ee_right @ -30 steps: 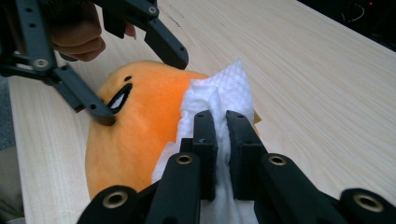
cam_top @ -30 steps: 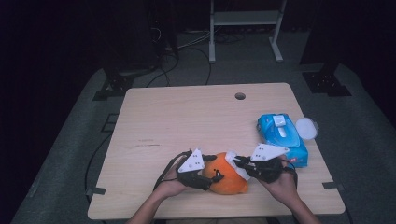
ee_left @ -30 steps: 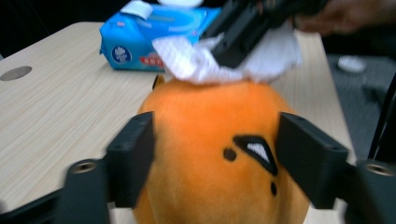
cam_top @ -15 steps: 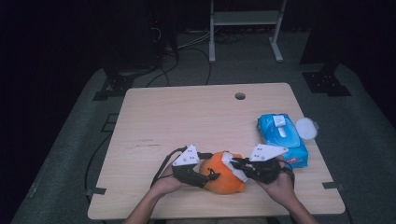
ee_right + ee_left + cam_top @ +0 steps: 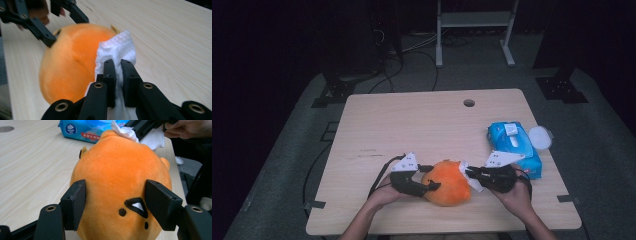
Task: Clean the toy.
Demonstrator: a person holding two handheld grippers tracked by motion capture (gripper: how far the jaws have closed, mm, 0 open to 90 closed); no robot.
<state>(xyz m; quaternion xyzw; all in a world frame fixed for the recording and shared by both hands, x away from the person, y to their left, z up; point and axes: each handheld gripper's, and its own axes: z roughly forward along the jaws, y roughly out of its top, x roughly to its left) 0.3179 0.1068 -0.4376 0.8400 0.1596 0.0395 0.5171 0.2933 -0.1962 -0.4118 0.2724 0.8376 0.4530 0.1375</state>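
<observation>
Little has moved since a second ago: your left gripper (image 5: pixel 113 203) has just been closing its jaws further on the orange plush toy (image 5: pixel 447 182), bracing it at 6 o'clock on the bench (image 5: pixel 412 120). Your right gripper (image 5: pixel 118 75) pinches a white wipe (image 5: pixel 117 47) against the toy's 3 o'clock side (likely cleaning it). It looks round and soft, with black facial markings.

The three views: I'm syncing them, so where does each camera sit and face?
High view: above the table's near side, facing forward and down; forearms, both tools.
Left tool view: rides the left tool, facing the plush; its jaws flank it.
Right tool view: rides the right tool, shut on the wipe.
All share the plush.
</observation>
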